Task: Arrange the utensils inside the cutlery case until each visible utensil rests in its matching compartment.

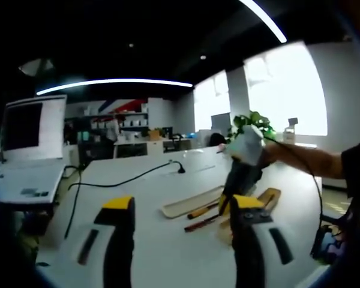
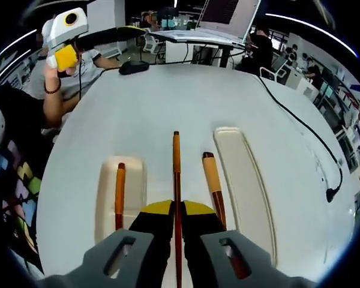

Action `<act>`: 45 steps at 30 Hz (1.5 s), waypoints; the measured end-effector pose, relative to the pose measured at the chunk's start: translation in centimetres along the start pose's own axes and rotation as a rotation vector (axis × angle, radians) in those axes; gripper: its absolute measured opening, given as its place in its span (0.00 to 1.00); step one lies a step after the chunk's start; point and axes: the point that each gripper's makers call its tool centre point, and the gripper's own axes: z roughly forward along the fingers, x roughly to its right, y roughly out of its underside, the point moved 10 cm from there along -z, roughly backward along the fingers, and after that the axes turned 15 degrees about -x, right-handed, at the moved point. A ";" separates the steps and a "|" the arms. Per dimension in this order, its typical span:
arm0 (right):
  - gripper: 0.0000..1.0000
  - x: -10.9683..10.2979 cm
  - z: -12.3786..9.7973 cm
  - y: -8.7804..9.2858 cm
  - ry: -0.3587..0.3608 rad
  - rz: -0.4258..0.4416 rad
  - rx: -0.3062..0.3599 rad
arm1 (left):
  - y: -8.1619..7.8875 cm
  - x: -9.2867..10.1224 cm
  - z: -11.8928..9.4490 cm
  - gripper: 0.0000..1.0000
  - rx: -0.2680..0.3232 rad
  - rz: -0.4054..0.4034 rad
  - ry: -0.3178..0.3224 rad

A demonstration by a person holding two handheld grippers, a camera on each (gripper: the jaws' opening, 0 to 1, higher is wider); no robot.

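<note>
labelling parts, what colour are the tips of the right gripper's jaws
Yellow tips on dark jaws of the right gripper, clearest in the right gripper view.

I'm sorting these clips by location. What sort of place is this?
Most likely an open-plan office or lab: a long white table carrying a gooseneck microphone, an open laptop at its end, and desks with seated people behind.
</note>
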 end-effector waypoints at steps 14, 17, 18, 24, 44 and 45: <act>0.03 -2.5 -3.6 1.3 0.076 -0.043 0.028 | 0.0 0.0 -0.3 0.64 0.003 0.017 -0.020; 0.03 -3.2 -3.9 1.9 0.082 -0.049 0.041 | -0.2 0.0 -0.4 0.62 0.020 0.010 -0.010; 0.03 -3.3 -4.0 2.0 0.078 -0.041 0.052 | -0.3 -0.1 -0.4 0.61 0.022 0.007 -0.009; 0.03 -4.4 -3.5 3.6 0.051 -0.050 0.042 | 0.0 0.1 0.0 0.63 -0.001 0.029 -0.027; 0.03 -5.0 -1.7 4.6 -0.006 -0.060 0.017 | 0.0 -0.1 -0.2 0.60 0.014 -0.004 -0.007; 0.03 -4.9 -1.7 4.6 -0.004 -0.057 0.017 | -0.1 -0.1 -0.2 0.59 0.013 -0.004 -0.002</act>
